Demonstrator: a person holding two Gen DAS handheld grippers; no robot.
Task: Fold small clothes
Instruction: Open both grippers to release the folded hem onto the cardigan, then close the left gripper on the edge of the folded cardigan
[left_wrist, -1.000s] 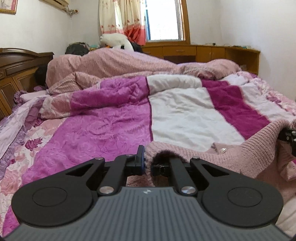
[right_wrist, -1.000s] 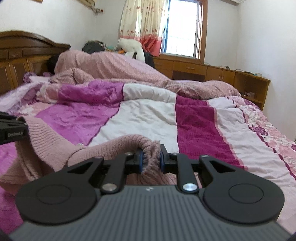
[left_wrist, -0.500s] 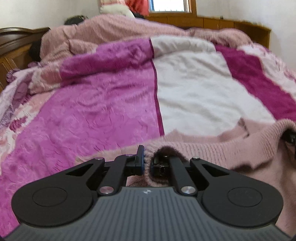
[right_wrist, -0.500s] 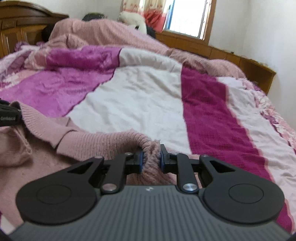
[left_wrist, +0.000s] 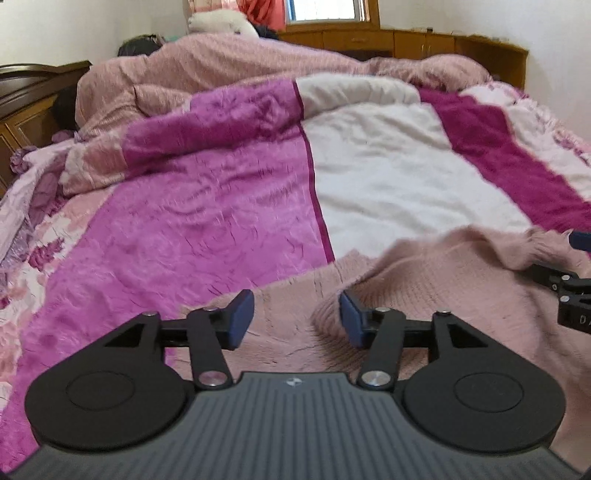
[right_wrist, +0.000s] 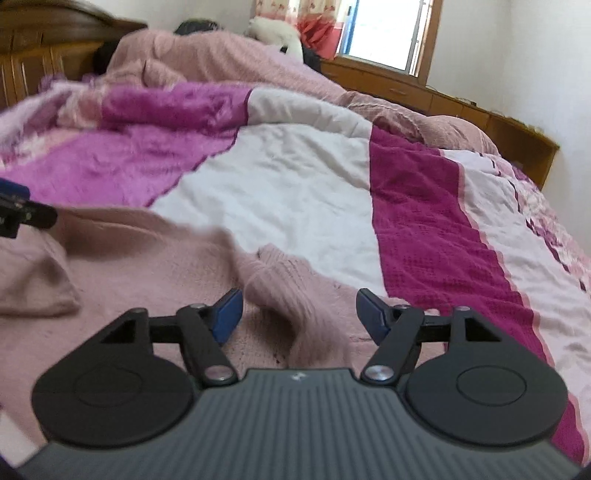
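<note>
L gripper (left_wrist: 296, 320) is held wide, nothing gripped; a sweater (left_wrist: 424, 291) fold is touched by its right pad. R gripper (right_wrist: 299, 314) is also spread wide, a ribbed fold lying loose between pads. Sweater is laid flat on bed's striped blanket (left_wrist: 229, 206). Pink duvet (left_wrist: 221, 70) is heaped beyond.
</note>
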